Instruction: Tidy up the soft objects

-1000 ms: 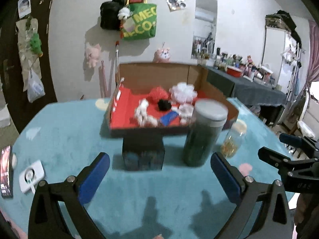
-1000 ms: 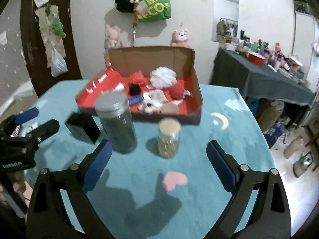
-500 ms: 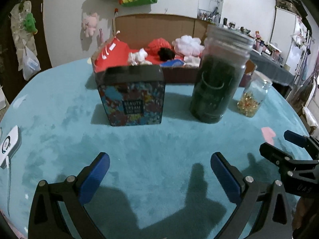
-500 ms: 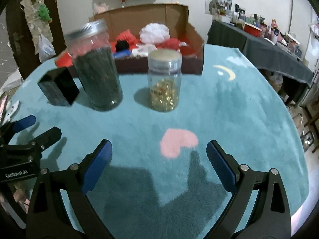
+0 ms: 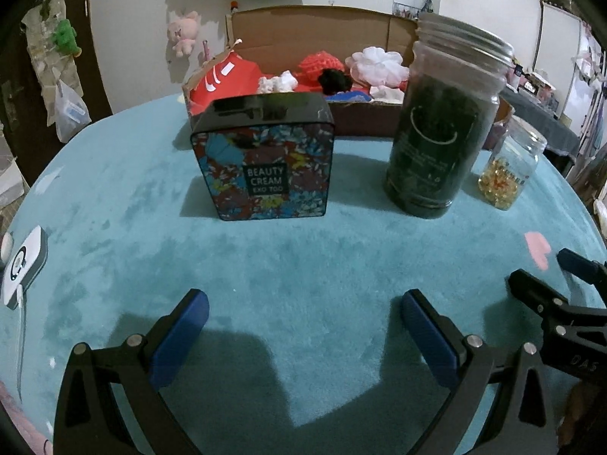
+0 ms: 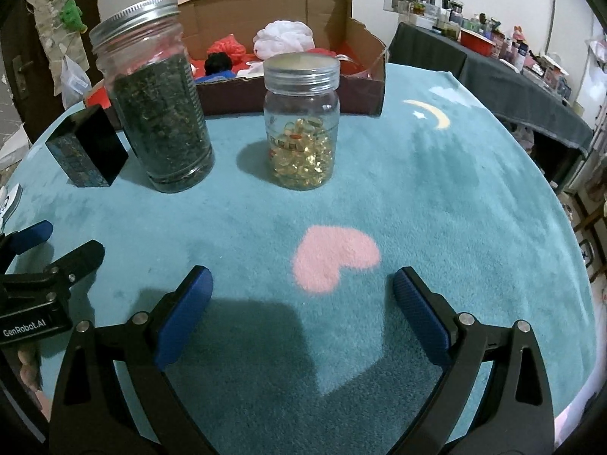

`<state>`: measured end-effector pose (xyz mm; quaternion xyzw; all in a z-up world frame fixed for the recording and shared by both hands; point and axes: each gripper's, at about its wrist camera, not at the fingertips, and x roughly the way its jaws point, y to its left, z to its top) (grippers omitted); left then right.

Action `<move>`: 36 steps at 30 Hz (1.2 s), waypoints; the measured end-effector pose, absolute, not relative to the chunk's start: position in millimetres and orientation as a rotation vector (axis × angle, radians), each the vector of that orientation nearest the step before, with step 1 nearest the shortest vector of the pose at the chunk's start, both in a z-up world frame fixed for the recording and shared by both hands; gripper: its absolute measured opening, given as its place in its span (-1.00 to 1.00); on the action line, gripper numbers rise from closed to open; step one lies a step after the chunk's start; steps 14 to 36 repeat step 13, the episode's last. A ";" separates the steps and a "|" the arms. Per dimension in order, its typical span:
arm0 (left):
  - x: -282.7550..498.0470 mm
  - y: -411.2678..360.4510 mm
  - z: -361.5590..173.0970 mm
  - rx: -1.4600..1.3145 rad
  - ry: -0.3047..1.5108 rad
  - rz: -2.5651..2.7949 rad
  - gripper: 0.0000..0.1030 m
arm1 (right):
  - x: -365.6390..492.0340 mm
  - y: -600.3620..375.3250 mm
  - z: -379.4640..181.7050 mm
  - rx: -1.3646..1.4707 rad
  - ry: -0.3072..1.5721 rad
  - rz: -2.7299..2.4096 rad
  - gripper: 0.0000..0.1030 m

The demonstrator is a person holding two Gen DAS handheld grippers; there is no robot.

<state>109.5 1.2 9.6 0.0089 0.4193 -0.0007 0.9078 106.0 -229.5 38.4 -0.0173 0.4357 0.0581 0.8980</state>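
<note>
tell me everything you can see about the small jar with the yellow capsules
The small jar is clear, glass or plastic by its look, with a round ridged screw lid that is shut. Translucent yellow capsules fill roughly its lower half, and a faint printed label shows on its side. It stands upright on the teal cloth, apart from the tall dark-filled jar beside it and in front of the cardboard box. Nothing but the cloth touches it; both tongs are well short of it.
</note>
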 end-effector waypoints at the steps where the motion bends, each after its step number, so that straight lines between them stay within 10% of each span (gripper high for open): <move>1: 109.0 1.7 9.5 0.017 0.866 -0.001 1.00 | 106.3 -229.4 38.5 -0.035 0.902 0.119 0.91; 36: 109.0 1.8 9.5 0.014 0.867 -0.007 1.00 | 106.8 -230.0 38.4 -0.031 0.903 0.117 0.92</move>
